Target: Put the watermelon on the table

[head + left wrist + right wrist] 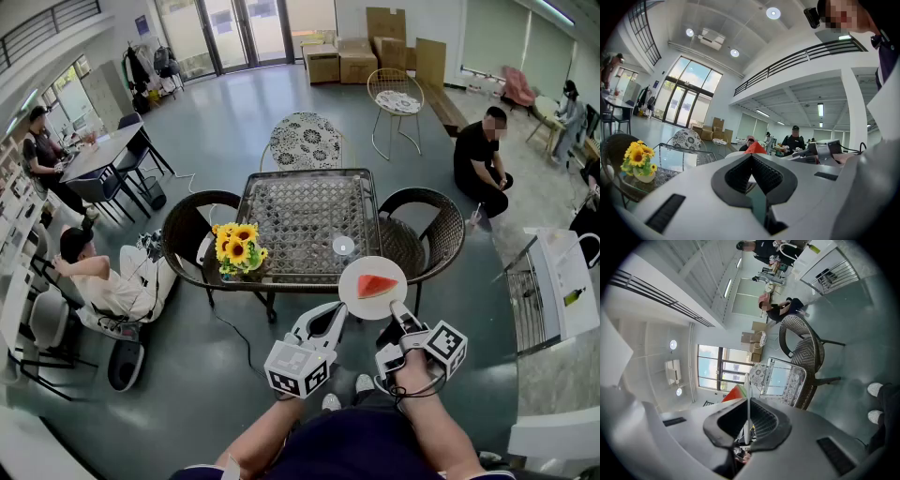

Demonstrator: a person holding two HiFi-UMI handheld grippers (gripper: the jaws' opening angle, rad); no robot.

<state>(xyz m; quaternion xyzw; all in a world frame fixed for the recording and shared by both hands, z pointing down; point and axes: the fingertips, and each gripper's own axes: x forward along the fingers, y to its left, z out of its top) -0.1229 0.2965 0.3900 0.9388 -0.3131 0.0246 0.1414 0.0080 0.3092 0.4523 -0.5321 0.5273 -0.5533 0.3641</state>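
A red watermelon slice (376, 284) lies on a round white plate (356, 292), which hangs in the air just in front of the near right corner of the glass-topped table (309, 174). My right gripper (396, 310) is shut on the plate's near rim. In the right gripper view the plate (748, 380) shows edge-on between the pads, with the watermelon (733, 393) beside it. My left gripper (339, 311) reaches under the plate's left edge, shut with nothing in it. In the left gripper view the closed tips (751, 157) sit just below the watermelon (754, 148).
On the table stand a vase of sunflowers (237, 248) at the near left and a small clear dish (343, 246) near the plate. Dark wicker chairs (187, 234) (429, 230) flank the table. People sit at the left (94, 277) and right (483, 155).
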